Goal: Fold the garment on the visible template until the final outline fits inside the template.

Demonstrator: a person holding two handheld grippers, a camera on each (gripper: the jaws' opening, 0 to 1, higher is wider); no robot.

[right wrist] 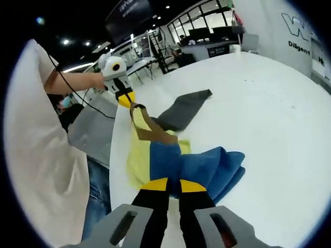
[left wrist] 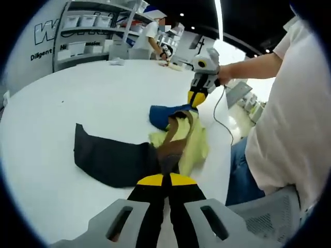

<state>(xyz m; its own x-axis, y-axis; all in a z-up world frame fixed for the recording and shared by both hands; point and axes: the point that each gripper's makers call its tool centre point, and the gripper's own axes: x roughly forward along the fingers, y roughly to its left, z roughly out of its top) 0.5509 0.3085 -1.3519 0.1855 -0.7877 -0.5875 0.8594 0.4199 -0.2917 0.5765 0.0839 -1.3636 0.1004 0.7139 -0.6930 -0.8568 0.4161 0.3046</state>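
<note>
Garment [left wrist: 178, 139] lies bunched on the white surface [left wrist: 77, 98] near its edge, close to the seated person [left wrist: 289, 119]. Multi-coloured: dark grey part [left wrist: 111, 160] spread flat, yellow part [left wrist: 192, 144] in the middle, blue part [left wrist: 165, 113] at the far end, brown band [left wrist: 173, 142] across.

Left hand-held gripper [left wrist: 164, 178]: jaws pinched together on the brown/grey end of the garment. In the right gripper view the same gripper [right wrist: 128, 102] lifts the brown band [right wrist: 152, 132] off the surface.

Right hand-held gripper [right wrist: 173, 185]: jaws nearly closed, gripping the blue edge [right wrist: 207, 168]; seen in the left gripper view [left wrist: 196, 98] clamped on the blue part.

Garment is stretched between the two grippers, yellow [right wrist: 138, 155] and grey [right wrist: 186, 108] partly resting on the surface [right wrist: 269, 103]. Shelves with bins [left wrist: 88, 31] and another person [left wrist: 152, 33] at the far side.
</note>
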